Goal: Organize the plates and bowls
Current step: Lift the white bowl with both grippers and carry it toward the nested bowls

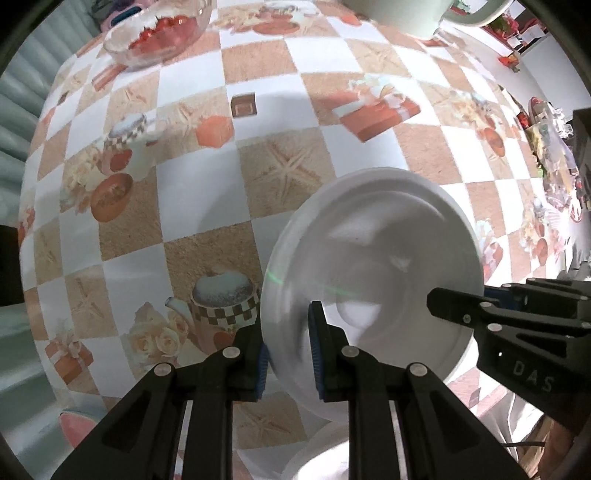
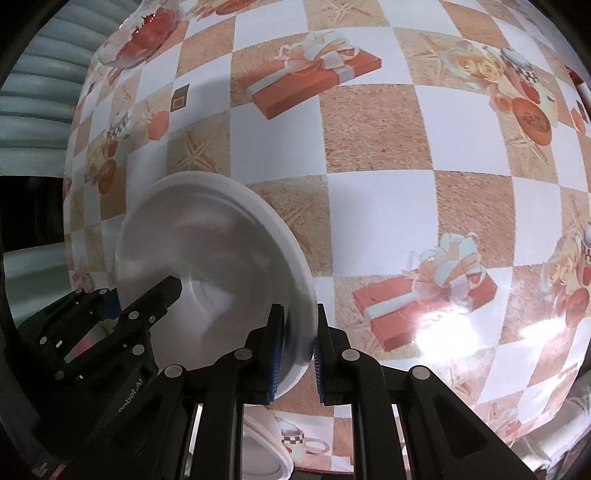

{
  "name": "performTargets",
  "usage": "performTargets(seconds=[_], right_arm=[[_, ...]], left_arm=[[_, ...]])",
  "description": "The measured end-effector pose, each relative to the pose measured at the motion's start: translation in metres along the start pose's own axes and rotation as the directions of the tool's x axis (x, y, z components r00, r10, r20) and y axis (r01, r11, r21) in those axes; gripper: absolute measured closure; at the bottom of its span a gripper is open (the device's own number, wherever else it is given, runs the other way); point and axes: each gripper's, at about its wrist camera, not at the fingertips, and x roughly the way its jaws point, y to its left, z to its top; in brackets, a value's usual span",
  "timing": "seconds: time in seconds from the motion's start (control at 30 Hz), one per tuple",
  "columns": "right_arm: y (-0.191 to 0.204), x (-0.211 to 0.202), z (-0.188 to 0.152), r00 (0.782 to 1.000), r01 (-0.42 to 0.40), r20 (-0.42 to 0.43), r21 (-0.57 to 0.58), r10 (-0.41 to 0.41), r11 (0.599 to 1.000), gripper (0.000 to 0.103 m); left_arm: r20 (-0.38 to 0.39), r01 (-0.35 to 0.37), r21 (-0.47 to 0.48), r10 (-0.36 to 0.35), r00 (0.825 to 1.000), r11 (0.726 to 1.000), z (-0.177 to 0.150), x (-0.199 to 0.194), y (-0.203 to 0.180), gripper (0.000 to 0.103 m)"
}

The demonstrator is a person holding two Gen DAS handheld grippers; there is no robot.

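Surface (image 1: 192, 236): checkered printed cloth, edges cut off by the fisheye.
White bowl (image 1: 373, 266): held above the surface, rim blurred.
Glass bowl (image 1: 159, 33): red contents indistinct, far corner.
Second white dish (image 2: 266, 454): right view only, mostly hidden.
Left gripper (image 1: 288, 354), right gripper (image 2: 298, 354): fingers narrow, clamping opposite rims of the white bowl.

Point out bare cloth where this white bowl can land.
Open cloth lies between the white bowl and the glass bowl. The tablecloth right of the bowl is also bare. It is crowded below the hand-held grippers, around the white dish.
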Motion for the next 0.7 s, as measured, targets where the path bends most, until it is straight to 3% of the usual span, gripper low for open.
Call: performTargets(seconds=[0.33,0.7], right_arm=[[0.01,-0.05,-0.013,0.998,-0.005,0.065,-0.022,0.006,1.0,0.087],[0.033,-0.09,-0.056,0.996,-0.01,0.088,-0.056,0.015,0.998,0.087]], left_arm=[[0.087,0.021,0.012,-0.022,0.996,1.0,-0.002,-0.058,0.009,0.082],[0.131,0.056,0.042,-0.061,0.99,0.998,-0.049,-0.118,0.027,0.083]])
